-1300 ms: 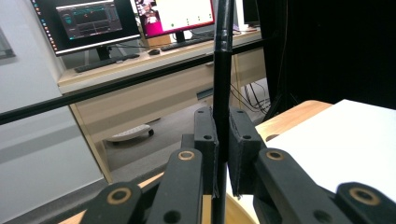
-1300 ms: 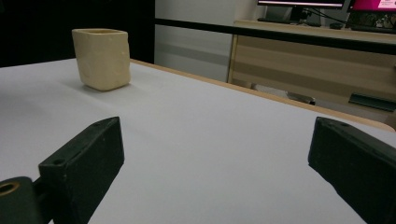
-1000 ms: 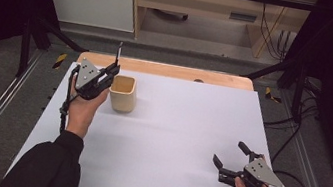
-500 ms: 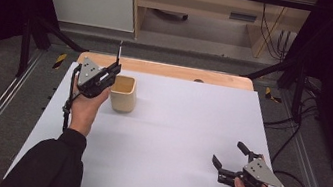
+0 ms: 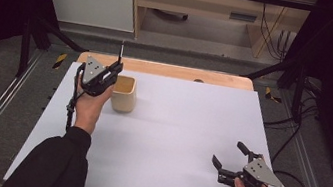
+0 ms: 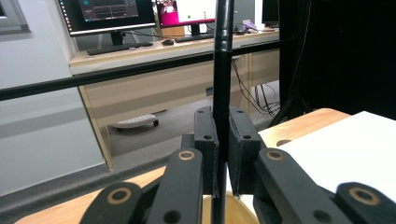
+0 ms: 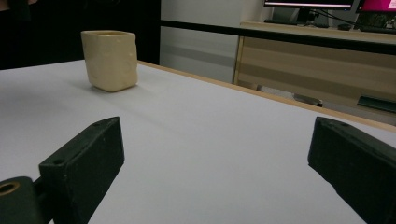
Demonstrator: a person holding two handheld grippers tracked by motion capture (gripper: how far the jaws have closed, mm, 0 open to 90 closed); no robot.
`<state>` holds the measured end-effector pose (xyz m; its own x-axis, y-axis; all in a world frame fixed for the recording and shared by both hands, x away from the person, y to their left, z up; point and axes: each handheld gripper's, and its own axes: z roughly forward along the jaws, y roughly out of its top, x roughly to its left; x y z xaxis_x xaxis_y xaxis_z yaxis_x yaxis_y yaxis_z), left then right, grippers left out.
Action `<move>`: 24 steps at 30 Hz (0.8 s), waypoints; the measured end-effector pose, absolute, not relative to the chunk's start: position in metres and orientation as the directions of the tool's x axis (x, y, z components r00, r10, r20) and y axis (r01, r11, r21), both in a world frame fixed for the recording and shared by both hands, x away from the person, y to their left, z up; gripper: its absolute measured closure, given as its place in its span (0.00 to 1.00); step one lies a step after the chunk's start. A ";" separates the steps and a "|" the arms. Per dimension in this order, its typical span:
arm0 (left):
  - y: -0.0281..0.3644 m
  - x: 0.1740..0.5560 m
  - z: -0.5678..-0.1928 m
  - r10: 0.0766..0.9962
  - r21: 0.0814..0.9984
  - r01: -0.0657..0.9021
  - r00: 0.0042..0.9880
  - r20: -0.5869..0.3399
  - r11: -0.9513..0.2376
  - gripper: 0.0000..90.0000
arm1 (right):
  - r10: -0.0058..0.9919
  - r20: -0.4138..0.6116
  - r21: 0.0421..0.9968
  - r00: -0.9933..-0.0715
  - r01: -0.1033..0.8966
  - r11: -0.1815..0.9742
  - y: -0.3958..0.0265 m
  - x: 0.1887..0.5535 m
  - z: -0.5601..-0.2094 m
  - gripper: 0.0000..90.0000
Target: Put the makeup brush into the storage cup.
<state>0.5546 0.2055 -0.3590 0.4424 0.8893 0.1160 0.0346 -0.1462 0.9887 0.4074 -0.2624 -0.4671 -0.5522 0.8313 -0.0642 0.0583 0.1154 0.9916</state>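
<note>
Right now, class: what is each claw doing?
Left claw: closed on a thin black rod, above the beige cup.
Right claw: open, holding nothing.

The cup [image 5: 123, 93] stands on the table's [image 5: 184, 127] far left, the rod [image 5: 121, 51] just left of it.

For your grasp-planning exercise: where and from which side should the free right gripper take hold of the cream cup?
Probably across two opposite flat walls near the rim of the cream cup, coming from its right. It stands upright and squarish, and the left gripper, clamping a black rod, crowds its left side.
</note>
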 end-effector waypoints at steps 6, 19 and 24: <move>0.203 0.560 -0.363 0.892 0.989 0.045 0.438 0.109 -0.143 0.93 | 0.832 -0.049 0.993 -0.553 0.061 0.099 -0.264 0.408 -0.467 0.04; 0.199 0.565 -0.368 0.890 0.990 0.054 0.446 0.091 -0.128 0.93 | 0.824 -0.073 0.992 -0.562 0.045 0.119 -0.262 0.408 -0.468 0.04; 0.200 0.567 -0.369 0.890 0.991 0.056 0.449 0.085 -0.123 0.93 | 0.822 -0.086 0.992 -0.562 0.031 0.125 -0.262 0.407 -0.467 0.03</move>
